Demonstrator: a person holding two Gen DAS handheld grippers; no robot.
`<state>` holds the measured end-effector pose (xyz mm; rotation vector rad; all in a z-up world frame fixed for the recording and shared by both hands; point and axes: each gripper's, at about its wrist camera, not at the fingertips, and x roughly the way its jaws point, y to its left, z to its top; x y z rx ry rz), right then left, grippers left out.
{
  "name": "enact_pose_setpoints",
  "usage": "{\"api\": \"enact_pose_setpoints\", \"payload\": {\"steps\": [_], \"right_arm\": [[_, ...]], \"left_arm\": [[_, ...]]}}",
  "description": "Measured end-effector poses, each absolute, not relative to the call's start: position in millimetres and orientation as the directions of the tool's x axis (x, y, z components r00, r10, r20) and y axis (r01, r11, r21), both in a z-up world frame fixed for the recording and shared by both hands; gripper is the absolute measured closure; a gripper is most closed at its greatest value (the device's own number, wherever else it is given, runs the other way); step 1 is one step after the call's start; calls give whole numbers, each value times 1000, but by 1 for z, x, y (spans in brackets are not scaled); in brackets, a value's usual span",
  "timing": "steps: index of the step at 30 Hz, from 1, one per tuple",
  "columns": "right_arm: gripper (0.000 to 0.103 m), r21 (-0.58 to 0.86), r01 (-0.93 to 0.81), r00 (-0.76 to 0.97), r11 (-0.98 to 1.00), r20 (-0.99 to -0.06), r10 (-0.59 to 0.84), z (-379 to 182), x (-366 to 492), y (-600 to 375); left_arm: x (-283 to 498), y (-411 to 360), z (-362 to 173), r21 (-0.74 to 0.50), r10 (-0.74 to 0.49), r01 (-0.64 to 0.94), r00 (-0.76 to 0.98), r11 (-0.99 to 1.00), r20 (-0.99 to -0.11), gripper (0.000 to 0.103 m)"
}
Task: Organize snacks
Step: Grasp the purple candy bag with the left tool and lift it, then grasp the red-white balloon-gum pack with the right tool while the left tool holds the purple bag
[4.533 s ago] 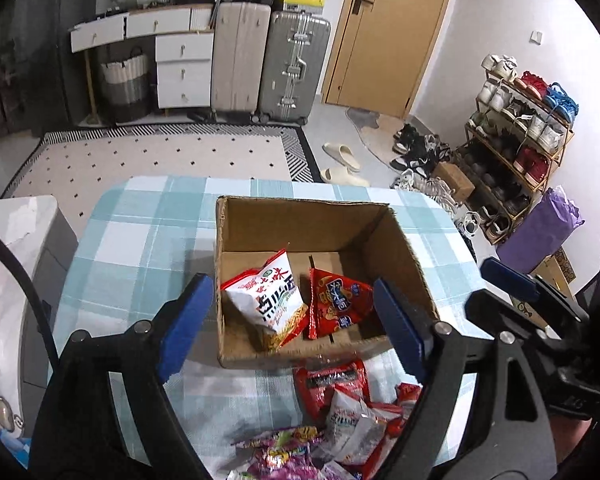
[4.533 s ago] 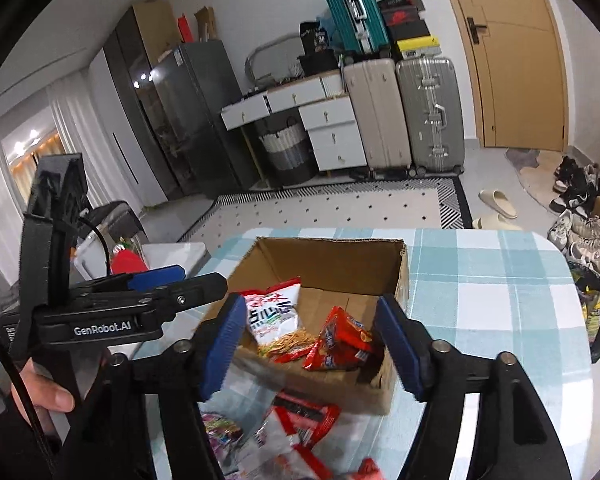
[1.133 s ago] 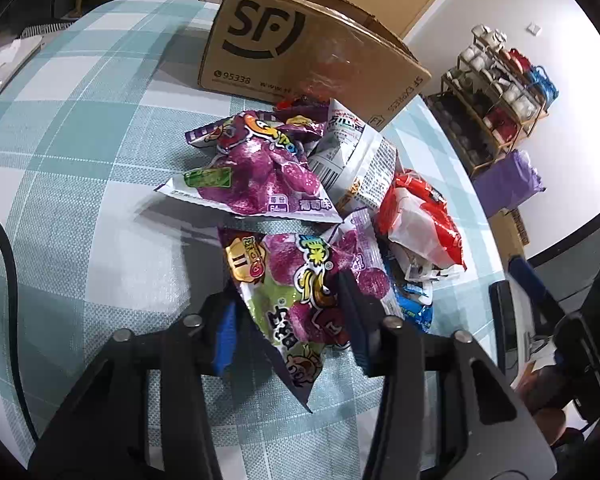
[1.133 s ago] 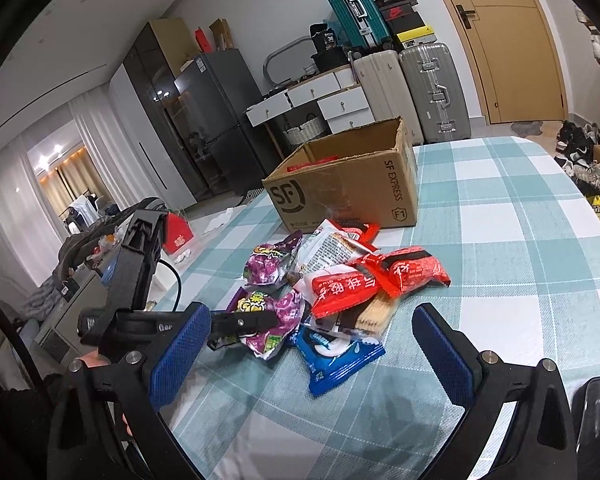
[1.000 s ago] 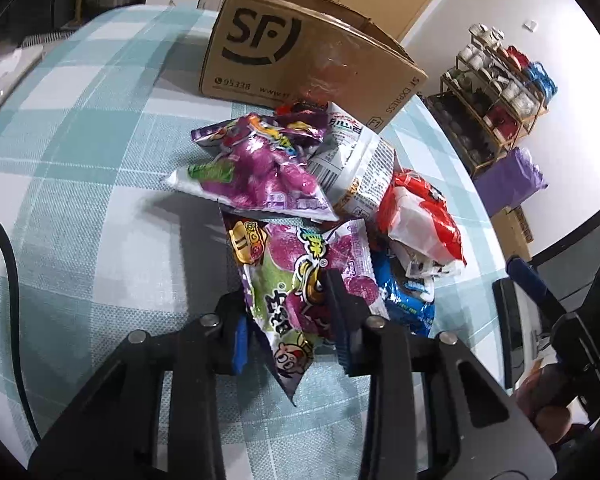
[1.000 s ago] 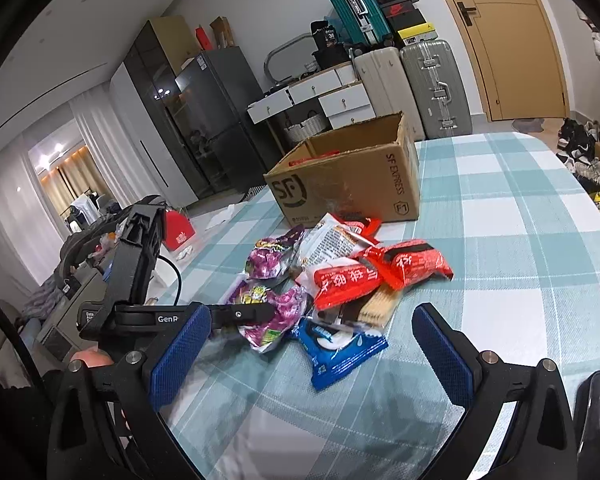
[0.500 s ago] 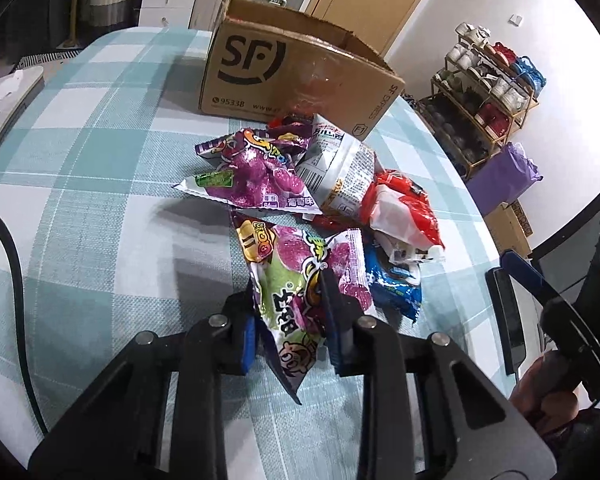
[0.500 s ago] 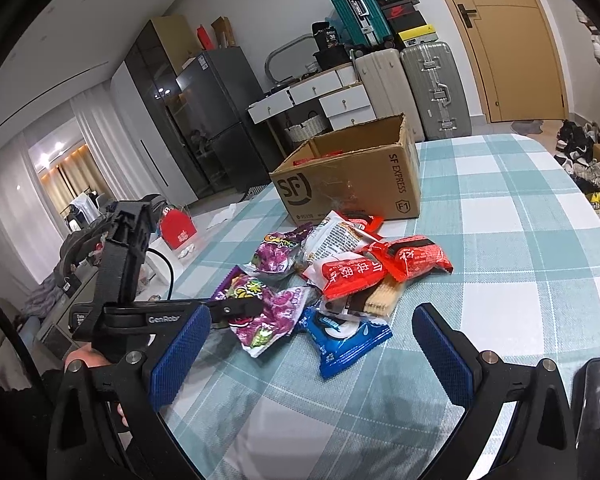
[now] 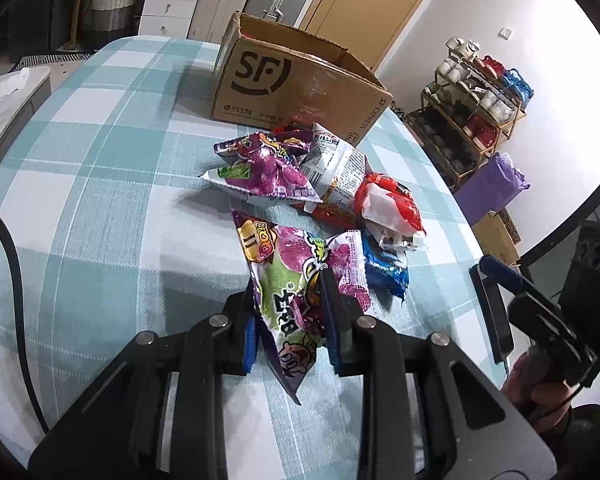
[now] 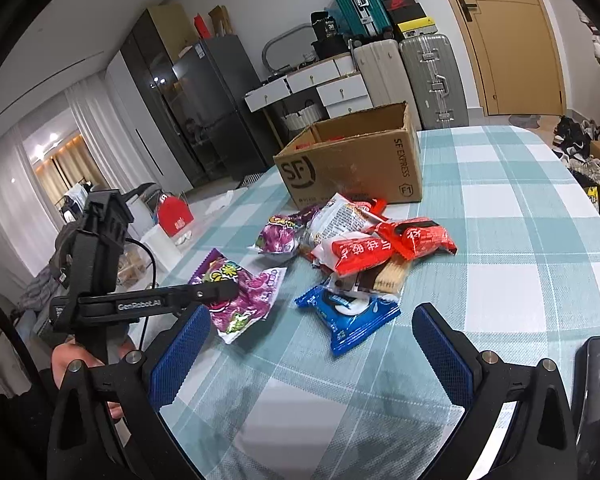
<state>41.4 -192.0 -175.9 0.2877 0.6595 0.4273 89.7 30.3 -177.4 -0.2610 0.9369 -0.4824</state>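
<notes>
purple snack bag (image 9: 300, 280): clamped in left gripper (image 9: 290, 312), near worktop (image 9: 100, 208) edge
left gripper: tilted down, clenched on bag
right gripper (image 10: 312, 344): jaws wide, empty, low over worktop
snack pile (image 10: 364, 256): beyond
cardboard box (image 9: 292, 88): farthest

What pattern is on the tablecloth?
Teal and white checks on the tablecloth, clearest in the right wrist view.

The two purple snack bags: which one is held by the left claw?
The nearer purple snack bag, clamped in the left claw. The other purple bag lies free on the pile by the cardboard box.
</notes>
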Motion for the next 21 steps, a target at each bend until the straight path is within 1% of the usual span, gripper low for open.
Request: {"api": "enact_pose_setpoints", "payload": {"steps": [6, 11, 16, 21], "right_arm": [[1, 386, -276, 707, 880, -538, 459, -176, 44, -188], [1, 364, -259, 697, 895, -571, 434, -179, 51, -184], [1, 318, -265, 704, 910, -582, 408, -173, 66, -181], [1, 315, -278, 692, 907, -589, 417, -175, 93, -179]], "left_arm": [[81, 42, -181, -410, -495, 277, 503, 869, -708, 80], [77, 51, -188, -408, -492, 275, 501, 870, -712, 80], [77, 58, -192, -438, -517, 274, 487, 856, -704, 80], [78, 63, -195, -460, -531, 268, 475, 847, -701, 80]]}}
